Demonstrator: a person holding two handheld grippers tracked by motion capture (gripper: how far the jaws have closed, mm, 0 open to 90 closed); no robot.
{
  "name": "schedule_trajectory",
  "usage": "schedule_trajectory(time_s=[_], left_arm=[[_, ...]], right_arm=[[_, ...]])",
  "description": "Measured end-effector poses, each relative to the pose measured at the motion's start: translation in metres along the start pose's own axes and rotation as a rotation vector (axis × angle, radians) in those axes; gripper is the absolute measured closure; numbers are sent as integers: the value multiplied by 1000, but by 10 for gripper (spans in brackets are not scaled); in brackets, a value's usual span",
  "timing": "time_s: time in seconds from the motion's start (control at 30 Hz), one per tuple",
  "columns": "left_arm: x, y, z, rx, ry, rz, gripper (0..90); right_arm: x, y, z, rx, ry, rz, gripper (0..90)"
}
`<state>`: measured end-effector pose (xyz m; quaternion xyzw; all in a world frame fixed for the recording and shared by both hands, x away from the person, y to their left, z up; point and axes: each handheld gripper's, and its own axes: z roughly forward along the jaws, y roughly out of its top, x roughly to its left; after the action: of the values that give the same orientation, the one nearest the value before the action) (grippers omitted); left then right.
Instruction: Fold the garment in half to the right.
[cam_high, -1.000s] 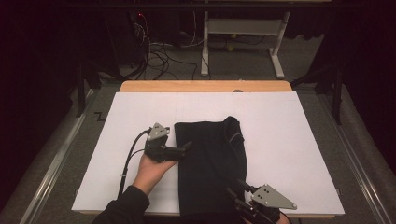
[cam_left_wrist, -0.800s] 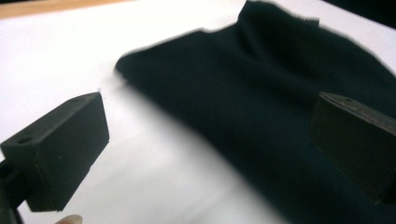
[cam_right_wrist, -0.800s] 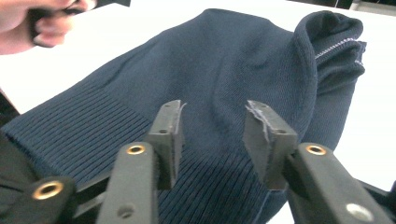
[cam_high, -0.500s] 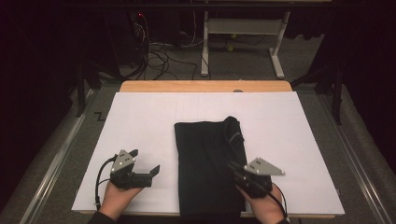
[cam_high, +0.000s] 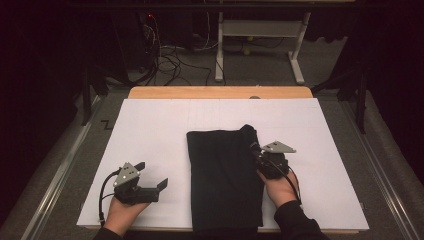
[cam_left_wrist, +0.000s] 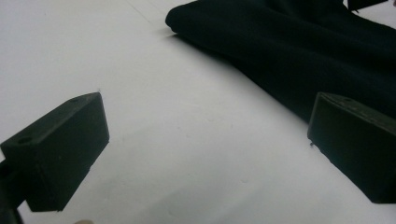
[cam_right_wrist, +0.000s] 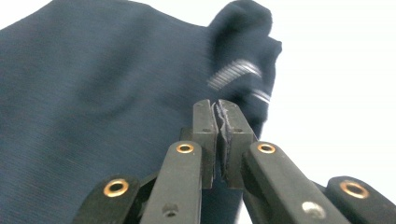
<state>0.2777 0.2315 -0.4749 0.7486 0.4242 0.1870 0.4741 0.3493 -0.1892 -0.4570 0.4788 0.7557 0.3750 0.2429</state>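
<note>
A black garment (cam_high: 225, 180), folded into a long rectangle, lies flat on the white sheet (cam_high: 150, 130); in the right gripper view it reads as dark blue cloth (cam_right_wrist: 93, 93) with a bunched corner at the top. My right gripper (cam_high: 255, 149) is at the garment's right edge, near its far corner. Its jaws are pressed together (cam_right_wrist: 218, 121), and I cannot tell whether a sliver of cloth is caught between them. My left gripper (cam_high: 152, 174) rests on bare sheet left of the garment, open with nothing between its fingers (cam_left_wrist: 60, 149).
The white sheet covers a table with a wooden strip (cam_high: 220, 92) along its far edge. Beyond it are a white metal stand (cam_high: 260, 30) and cables (cam_high: 170, 55) on the floor. Grey borders run along both sides of the table.
My left gripper drew away from the garment to the near left of the sheet. My right gripper moved from the near edge forward along the garment's right side. The garment's outline looks unchanged.
</note>
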Motion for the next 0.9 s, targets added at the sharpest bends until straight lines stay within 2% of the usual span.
schedule_trajectory(time_s=[0.13,0.2,0.33,0.47,0.57,0.63,0.7,0.73,0.9], left_arm=[[4,1,-3,-11,12,-4,0],[7,1,-4,-17,21,-12,0],[16,0,-6,-18,21,-32,0],[20,-3,-9,-15,25,-17,0],[21,-3,-11,-26,23,-23,0],[20,-3,-11,-18,41,-12,0],[19,-4,-11,-16,37,-3,0],[18,-4,-11,-17,30,-3,0],[14,-5,-12,-34,9,10,0]], right_arm=[[-19,-18,-9,-8,-15,42,864],[-26,-30,-16,-35,-1,45,828],[-40,-45,-36,-109,67,60,639],[-50,-55,-58,-197,87,39,356],[-55,-61,-68,-228,95,37,169],[-57,-65,-74,-245,87,35,106],[-59,-68,-80,-265,89,35,27],[-60,-69,-83,-268,89,43,0],[-61,-74,-101,-300,86,46,0]])
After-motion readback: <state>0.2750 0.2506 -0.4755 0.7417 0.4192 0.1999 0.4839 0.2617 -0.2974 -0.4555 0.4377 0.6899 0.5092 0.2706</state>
